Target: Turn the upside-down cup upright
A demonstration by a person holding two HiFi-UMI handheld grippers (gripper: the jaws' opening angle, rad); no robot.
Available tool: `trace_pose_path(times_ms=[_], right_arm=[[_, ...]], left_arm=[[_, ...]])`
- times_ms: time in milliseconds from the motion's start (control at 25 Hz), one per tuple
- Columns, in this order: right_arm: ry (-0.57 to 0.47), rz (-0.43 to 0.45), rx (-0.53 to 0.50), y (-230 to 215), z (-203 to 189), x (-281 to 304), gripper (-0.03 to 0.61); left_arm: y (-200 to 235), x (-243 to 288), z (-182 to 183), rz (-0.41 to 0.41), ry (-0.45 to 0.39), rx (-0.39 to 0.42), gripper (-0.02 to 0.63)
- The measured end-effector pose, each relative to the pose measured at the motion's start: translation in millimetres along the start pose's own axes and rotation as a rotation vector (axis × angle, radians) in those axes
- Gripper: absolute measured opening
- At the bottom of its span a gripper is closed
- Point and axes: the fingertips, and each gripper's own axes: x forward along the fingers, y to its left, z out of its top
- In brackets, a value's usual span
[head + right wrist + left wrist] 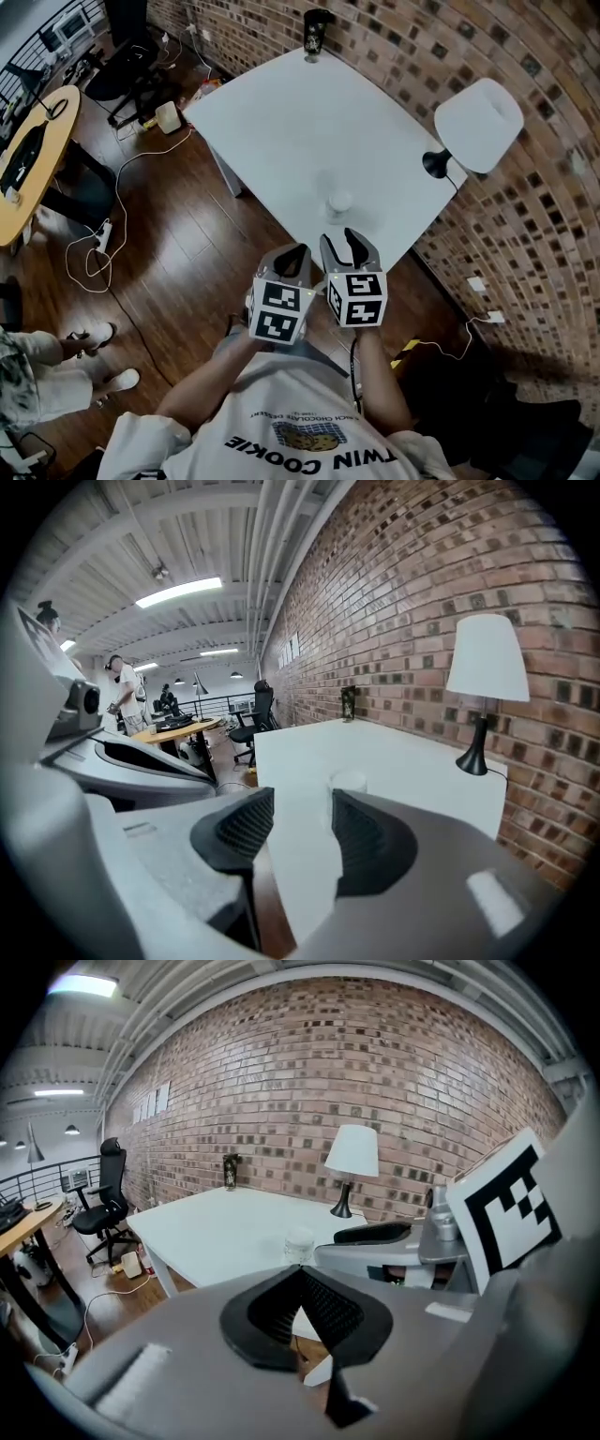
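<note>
Right fingers (239, 829) stand apart, empty; left fingers (330, 1309) touch.

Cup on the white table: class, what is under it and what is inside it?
The cup stands directly on the white table; nothing else shows beneath it. Its inside cannot be made out: too small and pale.

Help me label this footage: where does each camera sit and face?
Head view: on the person's head, looking steeply down at the table and cup; shows left gripper, right gripper, arms, shirt.
Left gripper view: rides the left gripper, facing over its closed jaws across the table to the brick wall; right gripper at right.
Right gripper view: rides the right gripper, facing between its open, empty jaws toward the cup; left gripper at left.
Shared: cup, table and lamp in all three.
</note>
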Motion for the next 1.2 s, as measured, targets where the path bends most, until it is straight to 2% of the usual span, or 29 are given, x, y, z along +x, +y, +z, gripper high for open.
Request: trace_pose_path(times_ms=[160, 280, 600, 1000, 1120, 1200], right_arm=[[0.030, -0.029, 0.014, -18.4, -7.7, 28.0, 0.209], [0.066, -0.057, 0.029, -32.7, -19.8, 53.6, 0.259], [0.132, -0.154, 0.031, -63.1, -33.5, 97.4, 0.267], [0.159, -0.171, -0.045, -67.7, -31.4, 112.5, 0.264], [0.214, -0.154, -0.083, -64.5, -25.3, 105.6, 0.264], [0.287, -0.133, -0.129, -64.2, -22.0, 97.5, 0.264]], left_arm=[[10.8, 10.8, 7.2, -0.002, 0.001, -0.007, 0.003], [23.6, 21.1, 10.1, -0.012, 0.009, -0.006, 0.003], [58.7, 49.7, 30.8, -0.075, 0.017, 0.025, 0.003], [76.8, 80.0, 44.7, -0.162, 0.022, 0.043, 0.003], [78.2, 87.9, 47.5, -0.186, 0.023, 0.041, 0.003], [77.7, 94.0, 49.6, -0.204, 0.022, 0.037, 0.003]])
